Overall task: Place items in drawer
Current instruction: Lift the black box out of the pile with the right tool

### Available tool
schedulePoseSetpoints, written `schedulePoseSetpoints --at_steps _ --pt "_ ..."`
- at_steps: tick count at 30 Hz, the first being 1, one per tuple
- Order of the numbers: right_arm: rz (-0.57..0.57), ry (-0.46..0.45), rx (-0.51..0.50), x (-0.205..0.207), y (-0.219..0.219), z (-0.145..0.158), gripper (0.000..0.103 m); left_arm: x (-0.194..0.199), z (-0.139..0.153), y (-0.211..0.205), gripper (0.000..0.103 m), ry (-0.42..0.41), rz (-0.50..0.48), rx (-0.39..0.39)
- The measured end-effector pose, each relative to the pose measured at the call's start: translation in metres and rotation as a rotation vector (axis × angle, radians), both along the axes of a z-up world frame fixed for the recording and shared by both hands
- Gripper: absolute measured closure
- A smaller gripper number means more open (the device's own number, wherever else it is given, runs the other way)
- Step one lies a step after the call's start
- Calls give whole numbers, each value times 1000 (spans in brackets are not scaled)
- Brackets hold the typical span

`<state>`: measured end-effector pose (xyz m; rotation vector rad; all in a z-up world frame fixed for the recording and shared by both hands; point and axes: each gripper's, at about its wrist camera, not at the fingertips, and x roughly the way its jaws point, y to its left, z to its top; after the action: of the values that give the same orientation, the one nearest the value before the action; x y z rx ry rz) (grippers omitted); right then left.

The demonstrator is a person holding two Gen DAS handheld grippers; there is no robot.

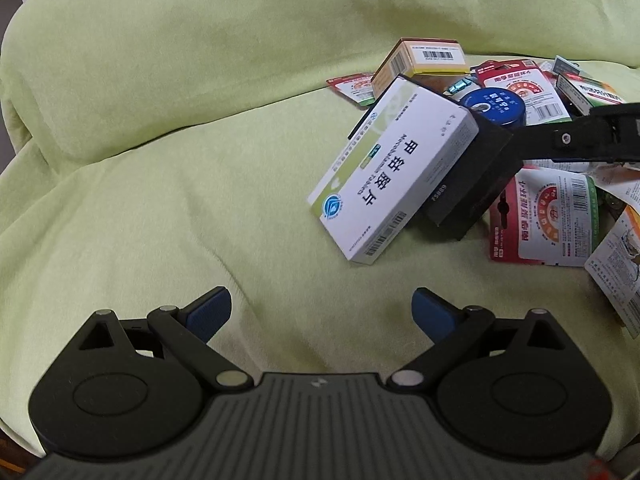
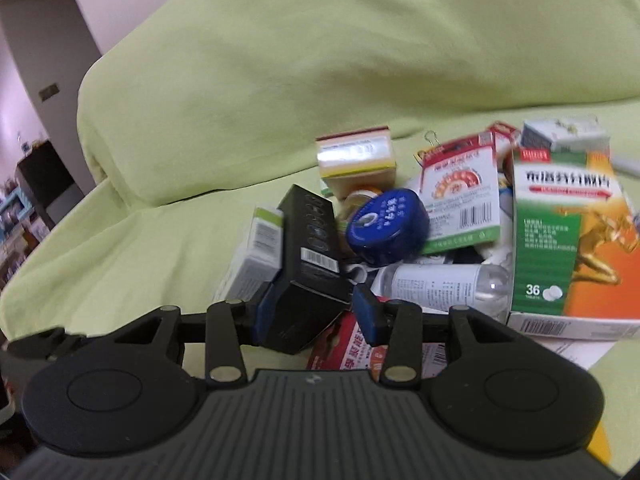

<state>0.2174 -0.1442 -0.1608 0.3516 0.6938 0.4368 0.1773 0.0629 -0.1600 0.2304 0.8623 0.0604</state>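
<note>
**Right gripper's got the black box, left one's just hanging out**

On the green-covered couch [image 1: 160, 200] there's a messy pile of medicine packs, and the right gripper [image 2: 316, 312] is stuck into the near-left edge of it. Its blue pads [image 2: 366, 314] are clamped on a black box [image 2: 304, 264], one pad on each side of the box's near end, so the gap between them is narrow and full of box. From the left wrist camera the same black box [image 1: 468, 176] shows up at the end of the right gripper's arm, with a white and green tablet box [image 1: 392, 172] pressed flat against its side. Honestly can't tell whether that white box is pinched along with the black one or just leaning on it; the right wrist view is smeary there.

Left gripper [image 1: 322, 312] sits low over bare green fabric, fingers spread wide, nothing between the blue pads [image 1: 210, 312]. It's well apart from the pile.

Rest of the heap, from the right wrist camera: a round blue tin [image 2: 386, 226] tipped up on its edge just beyond the black box, a yellow and cream carton [image 2: 356, 158] behind it, a clear plastic bottle [image 2: 444, 282] lying on its side, a red-and-white card pack [image 2: 460, 196], and a big green and orange box [image 2: 568, 236] marked 36 on the right. No drawer shows in either view.
</note>
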Motion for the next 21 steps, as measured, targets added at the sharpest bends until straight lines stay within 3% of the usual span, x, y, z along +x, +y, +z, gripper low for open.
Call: schedulePoseSetpoints --at_steps 5,9,14,15,21 --pt "-22 45 71 19 2 -15 62 0 4 3 4 -3 8 -4" --pt "-30 108 152 34 -1 -27 53 0 5 3 4 -4 6 -8" --pt "-37 122 218 45 3 -38 51 -1 5 3 4 1 8 -15" --pt "-35 121 217 46 5 -38 56 -1 5 3 4 3 9 -16" --pt "-1 91 107 23 13 -18 59 -2 6 0 4 1 5 -20"
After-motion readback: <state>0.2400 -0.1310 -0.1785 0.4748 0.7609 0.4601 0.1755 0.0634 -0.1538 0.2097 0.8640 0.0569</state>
